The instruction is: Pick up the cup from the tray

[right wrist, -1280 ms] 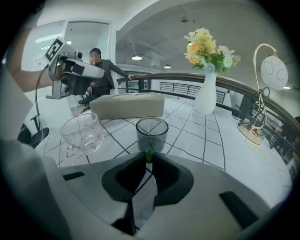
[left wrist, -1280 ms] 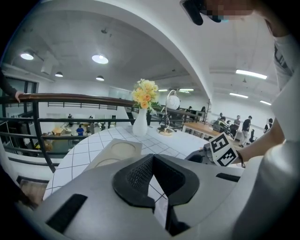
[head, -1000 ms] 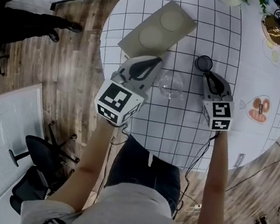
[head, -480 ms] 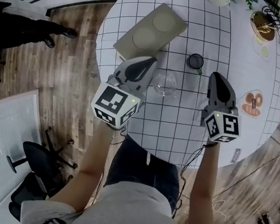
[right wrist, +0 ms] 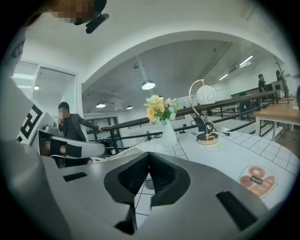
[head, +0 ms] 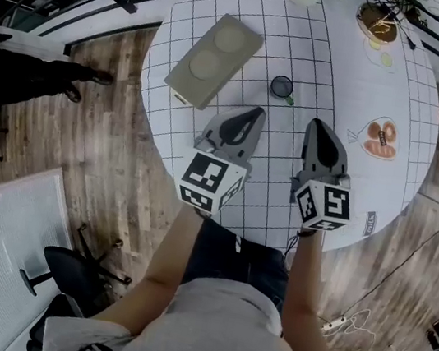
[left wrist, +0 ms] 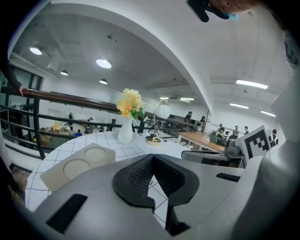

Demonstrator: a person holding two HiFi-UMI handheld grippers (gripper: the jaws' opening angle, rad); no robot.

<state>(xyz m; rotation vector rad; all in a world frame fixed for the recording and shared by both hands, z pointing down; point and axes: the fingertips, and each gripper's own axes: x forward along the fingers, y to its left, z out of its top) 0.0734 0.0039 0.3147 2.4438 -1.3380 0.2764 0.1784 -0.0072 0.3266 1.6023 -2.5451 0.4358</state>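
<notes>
Cup stands on the bench, near the right side of the tray and not on it. Both tray recesses are empty. So the lift off the tray looks done, with the cup set down on the cloth. Nothing seems left, unless the cup must be lifted again. Left gripper is above the near bench, fingers pressed together, nothing in them. Right gripper is beside it. Its fingers have just closed, tips meeting, nothing between. The cup shows through the gap behind them, well apart. Neither gripper touches cup or tray.
</notes>
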